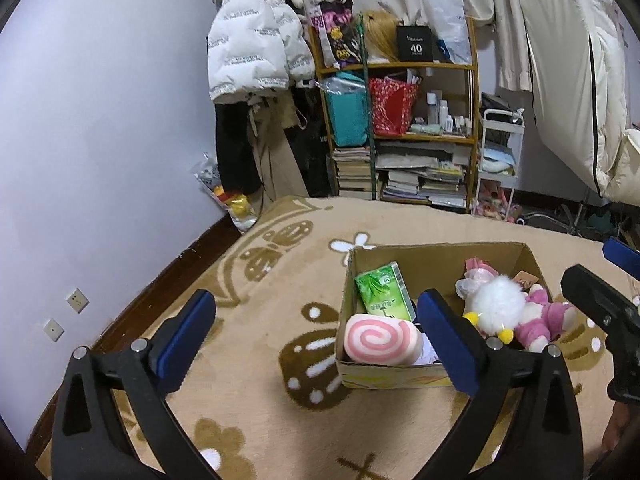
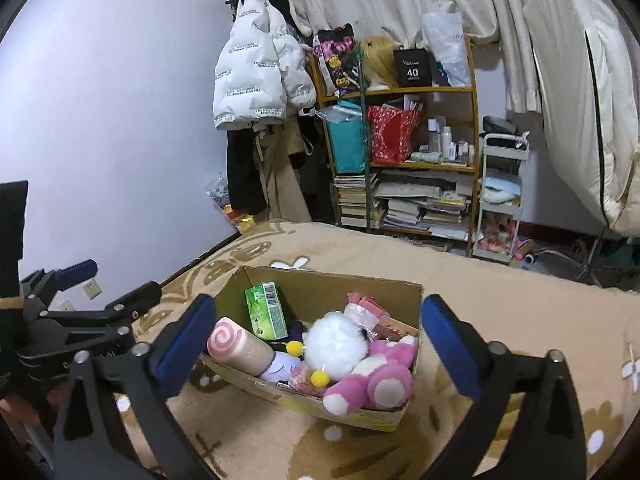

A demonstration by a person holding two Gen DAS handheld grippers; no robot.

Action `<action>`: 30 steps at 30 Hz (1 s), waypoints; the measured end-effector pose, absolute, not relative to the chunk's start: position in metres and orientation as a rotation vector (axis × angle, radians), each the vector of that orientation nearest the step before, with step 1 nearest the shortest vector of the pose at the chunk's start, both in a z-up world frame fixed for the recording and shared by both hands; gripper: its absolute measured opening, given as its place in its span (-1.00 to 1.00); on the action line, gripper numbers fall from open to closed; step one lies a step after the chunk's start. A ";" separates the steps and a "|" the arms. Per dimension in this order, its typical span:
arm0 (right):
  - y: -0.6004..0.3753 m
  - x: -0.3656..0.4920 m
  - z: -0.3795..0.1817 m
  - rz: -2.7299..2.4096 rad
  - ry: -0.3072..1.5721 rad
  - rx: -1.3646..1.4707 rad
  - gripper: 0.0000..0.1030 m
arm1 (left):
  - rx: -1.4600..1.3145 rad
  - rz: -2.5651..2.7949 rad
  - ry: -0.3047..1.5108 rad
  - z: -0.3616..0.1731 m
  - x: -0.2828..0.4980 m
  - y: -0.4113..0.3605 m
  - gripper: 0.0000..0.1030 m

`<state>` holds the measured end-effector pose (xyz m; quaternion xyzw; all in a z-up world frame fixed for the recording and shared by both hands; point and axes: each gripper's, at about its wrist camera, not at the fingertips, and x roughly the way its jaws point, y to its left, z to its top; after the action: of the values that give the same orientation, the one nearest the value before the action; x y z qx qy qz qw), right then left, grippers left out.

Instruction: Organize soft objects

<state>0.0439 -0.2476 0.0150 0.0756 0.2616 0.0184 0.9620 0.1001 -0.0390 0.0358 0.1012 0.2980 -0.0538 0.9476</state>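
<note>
While both grippers are held wide open and empty, the cardboard box [image 2: 394, 420] is seen packed.
A pink swirl roll [image 2: 240, 350], green tissue pack [image 2: 266, 316], white fluffy toy [image 2: 340, 346] and pink plush [image 2: 380, 384] are nestled inside; left gripper [image 1: 316, 328], right gripper [image 2: 320, 338].

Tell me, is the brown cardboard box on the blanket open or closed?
Open. The brown cardboard box has no lid on top, so the pink swirl roll toy inside shows.
</note>
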 end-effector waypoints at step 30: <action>-0.240 -0.065 0.067 -0.046 0.433 0.101 1.00 | 0.189 -0.096 0.459 0.087 -0.015 -0.003 0.95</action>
<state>-0.0649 -0.2397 0.0668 0.0503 0.2145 -0.0229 0.9752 -0.0149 -0.0032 0.0871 0.0933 0.2269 -0.0476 0.9683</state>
